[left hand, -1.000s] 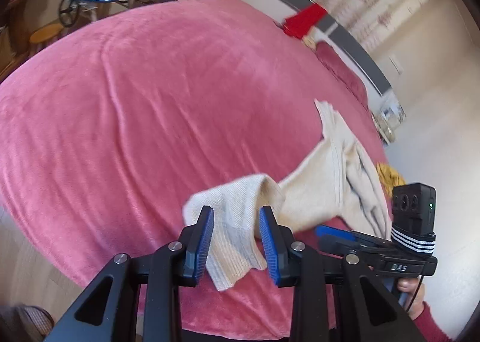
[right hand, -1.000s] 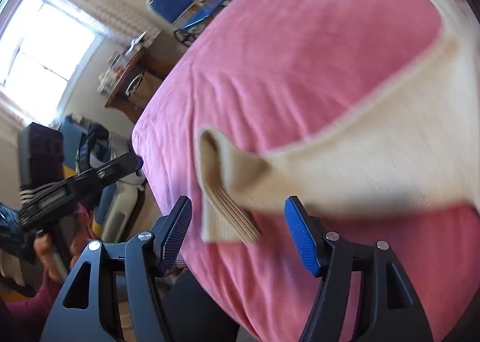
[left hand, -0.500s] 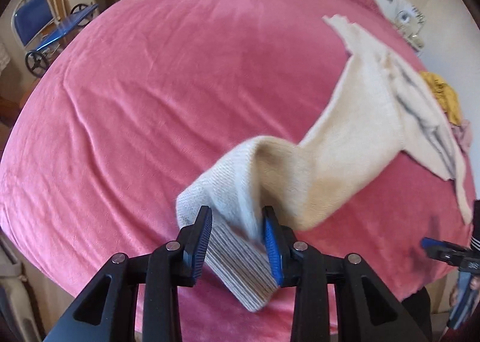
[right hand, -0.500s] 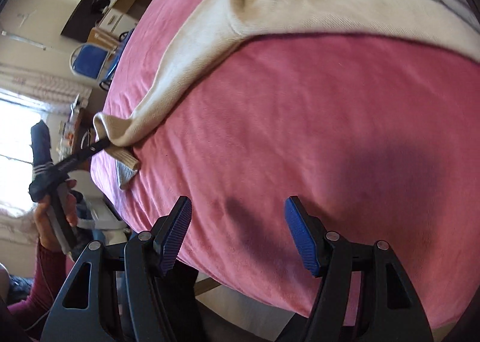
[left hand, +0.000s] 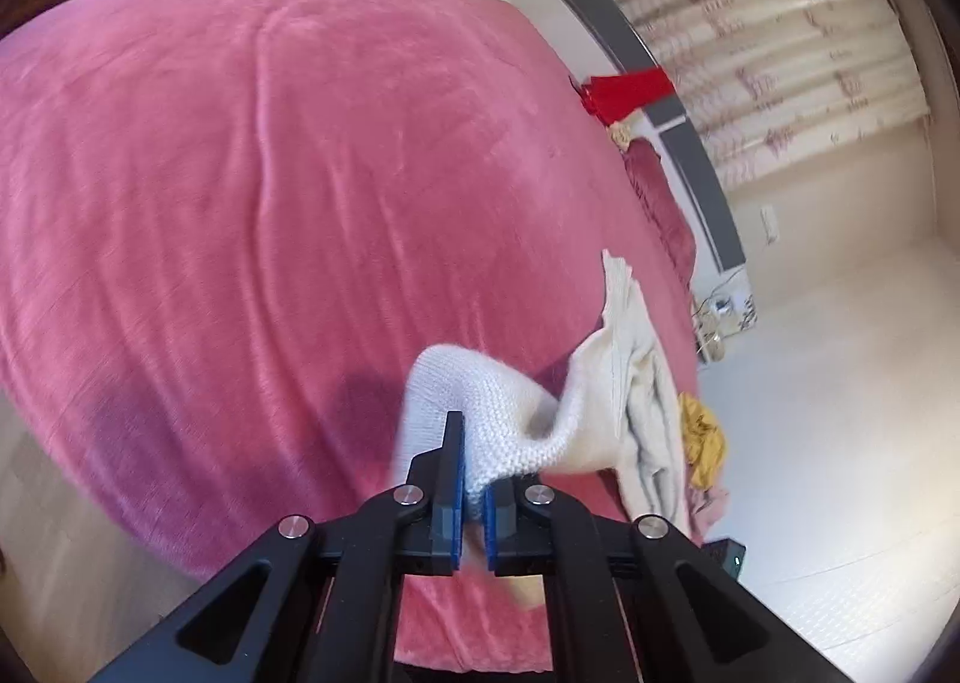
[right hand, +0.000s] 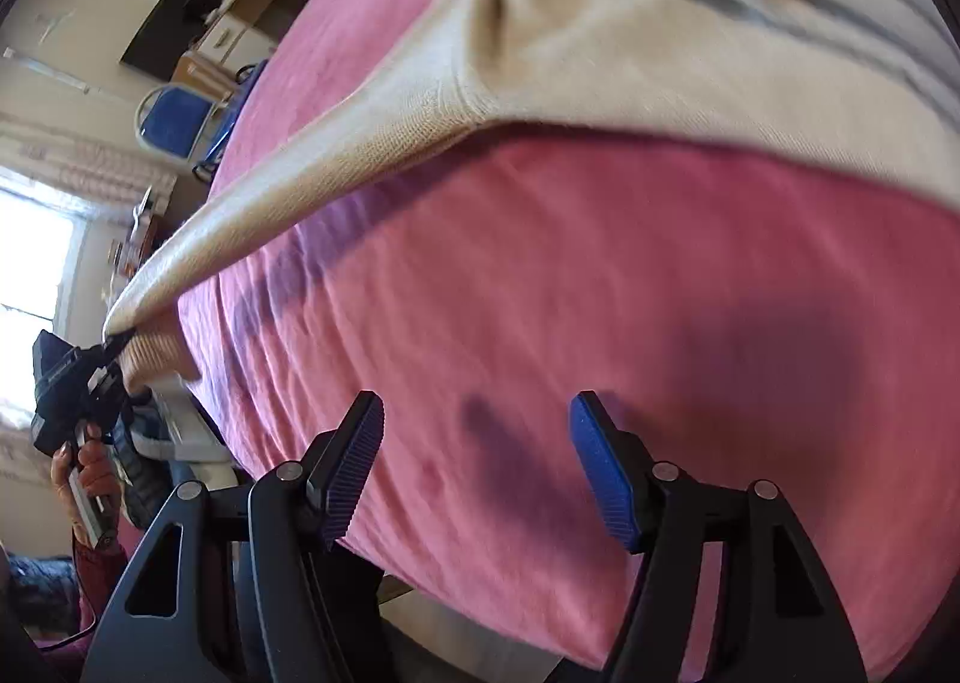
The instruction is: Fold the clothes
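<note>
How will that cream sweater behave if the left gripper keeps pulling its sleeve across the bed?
Likely floppy: the cream sweater sags between the left gripper, just closed on its cuff, and the heap. The knit probably stretches before the body follows. It may drag on the plush pink blanket.

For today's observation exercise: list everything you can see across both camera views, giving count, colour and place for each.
sweater: one, cream, on the bed, sleeve pulled out sideways
bedspread: one, pink, covering the bed
red cloth: one, far edge of bed
yellow garment: one, beside the sweater
chair: one, blue, beyond the bed
left hand-held gripper: black with blue pads, just closed on the sleeve cuff
right hand-held gripper: black with blue pads, open above bare bedspread
hand: one, gripping the left handle
</note>
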Motion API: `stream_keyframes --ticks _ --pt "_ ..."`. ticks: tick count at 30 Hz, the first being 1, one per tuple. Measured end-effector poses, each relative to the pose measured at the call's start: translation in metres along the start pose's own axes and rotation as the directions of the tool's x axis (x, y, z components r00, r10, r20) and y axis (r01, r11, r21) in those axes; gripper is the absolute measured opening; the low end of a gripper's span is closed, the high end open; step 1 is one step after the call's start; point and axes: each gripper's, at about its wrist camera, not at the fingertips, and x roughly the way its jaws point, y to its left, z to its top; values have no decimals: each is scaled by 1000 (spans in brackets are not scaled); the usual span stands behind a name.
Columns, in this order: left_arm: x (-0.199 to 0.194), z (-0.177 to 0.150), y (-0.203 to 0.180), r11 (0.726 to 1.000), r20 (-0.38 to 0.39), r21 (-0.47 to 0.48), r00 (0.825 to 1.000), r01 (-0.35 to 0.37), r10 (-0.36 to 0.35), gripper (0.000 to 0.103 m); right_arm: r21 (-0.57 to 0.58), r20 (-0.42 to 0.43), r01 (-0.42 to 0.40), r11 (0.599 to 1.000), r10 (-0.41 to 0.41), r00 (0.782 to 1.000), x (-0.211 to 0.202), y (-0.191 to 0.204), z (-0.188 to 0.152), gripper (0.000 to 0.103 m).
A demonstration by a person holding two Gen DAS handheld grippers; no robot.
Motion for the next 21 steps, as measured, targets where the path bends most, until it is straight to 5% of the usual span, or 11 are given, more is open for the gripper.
stream_keyframes --ticks 5,11,14,16,21 --pt "-16 -11 7 999 -47 -35 998 33 -34 3 -258 24 107 960 -105 994 7 56 67 73" --pt "-11 -21 16 997 -72 -77 997 27 -32 3 -457 79 280 844 -275 958 41 107 150 73" --pt "-17 -27 12 996 -65 -59 996 63 -67 3 -541 -25 275 795 -342 939 77 121 173 76" --pt "-22 -31 6 997 -64 -23 995 76 -77 3 -489 -148 241 838 -352 924 99 113 185 77" --pt "-34 -38 -12 991 -65 84 993 108 -103 4 -382 -207 197 903 -291 934 111 102 195 78"
